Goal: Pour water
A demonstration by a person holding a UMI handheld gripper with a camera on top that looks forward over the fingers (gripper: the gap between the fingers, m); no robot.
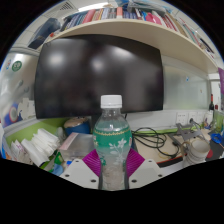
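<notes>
desk point(170, 160) | monitor point(98, 75) at back | cables point(150, 135), white clutter point(35, 148)

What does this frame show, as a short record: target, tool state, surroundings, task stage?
target: water bottle, upright, white cap on
tool: tool with a pink pad at each side of the bottle; real grip cannot be told
surroundings: dark monitor behind, shelf of books above, cables on the desk
stage: pouring not yet begun

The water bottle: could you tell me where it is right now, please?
In the gripper view, the water bottle stands upright between the jaws' pink pads, in front of the dark monitor.
</notes>
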